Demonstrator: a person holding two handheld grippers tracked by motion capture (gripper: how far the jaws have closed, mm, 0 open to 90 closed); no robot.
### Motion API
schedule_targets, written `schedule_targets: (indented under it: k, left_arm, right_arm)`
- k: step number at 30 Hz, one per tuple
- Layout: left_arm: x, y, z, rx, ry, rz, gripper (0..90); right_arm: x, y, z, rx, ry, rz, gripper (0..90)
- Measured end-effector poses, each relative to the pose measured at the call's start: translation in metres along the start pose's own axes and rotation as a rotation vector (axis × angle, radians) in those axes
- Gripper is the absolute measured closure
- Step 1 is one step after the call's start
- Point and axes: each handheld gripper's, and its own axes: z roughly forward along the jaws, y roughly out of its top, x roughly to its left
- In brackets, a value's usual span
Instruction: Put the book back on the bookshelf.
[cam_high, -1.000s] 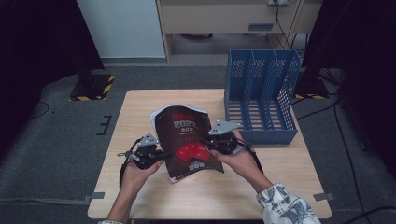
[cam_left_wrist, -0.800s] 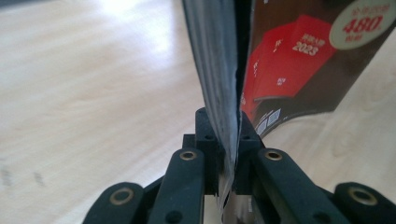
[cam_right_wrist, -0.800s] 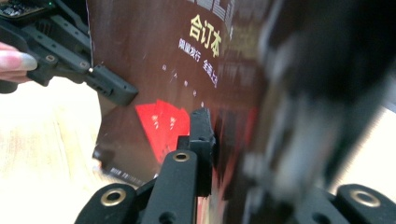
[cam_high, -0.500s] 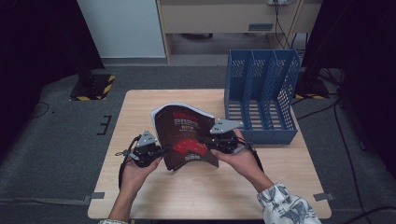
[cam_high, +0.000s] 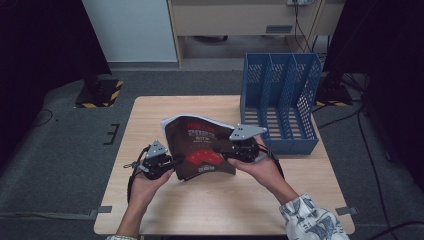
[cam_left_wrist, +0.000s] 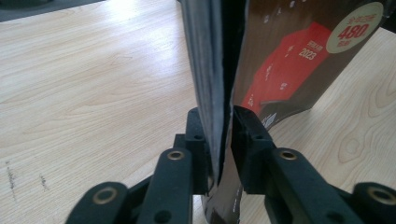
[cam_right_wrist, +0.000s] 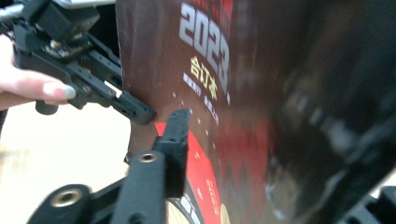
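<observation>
Since the earlier frames the magazine has been tipped up off the table, and both pairs of fingers have just been opening.

In the high view, the magazine is seen standing near the table's middle, arched, between the left gripper at its left lower corner and the right gripper on its cover. The blue file rack stands at the far right corner, nearer the right hand.

In the left gripper view, the page block runs upward between the fingers, pinched lightly at its bottom edge.

In the right gripper view, the cover lies just ahead; one finger rests against it, the other is blurred, so a grip cannot be told.
</observation>
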Motion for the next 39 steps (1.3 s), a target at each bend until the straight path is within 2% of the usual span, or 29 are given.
schedule_targets:
  k: [8, 11, 16, 21, 29, 39]
  left_arm:
    - [-0.001, 0.0, 0.0, 0.001, -0.003, 0.003, 81.1]
    - [-0.001, 0.001, 0.0, 0.0, -0.004, 0.004, 82.2]
    - [-0.001, 0.001, 0.0, 0.002, 0.001, 0.006, 82.8]
    - [-0.002, 0.003, 0.001, 0.004, 0.009, 0.013, 83.4]
    - [0.003, 0.007, 0.0, -0.008, 0.021, 0.023, 84.7]
    - [0.004, 0.006, -0.001, -0.008, 0.015, 0.035, 84.7]
  right_arm:
    - [0.001, 0.018, -0.003, 0.0, 0.022, -0.03, 43.6]
    - [-0.001, 0.023, -0.002, 0.021, 0.049, -0.042, 42.0]
    - [-0.004, 0.03, -0.005, 0.043, 0.072, -0.069, 51.1]
    - [-0.005, 0.039, -0.01, 0.055, 0.066, -0.097, 61.5]
    - [-0.008, 0.046, -0.013, 0.04, 0.058, -0.096, 72.8]
    - [-0.005, 0.049, -0.006, 0.025, 0.081, -0.094, 73.1]
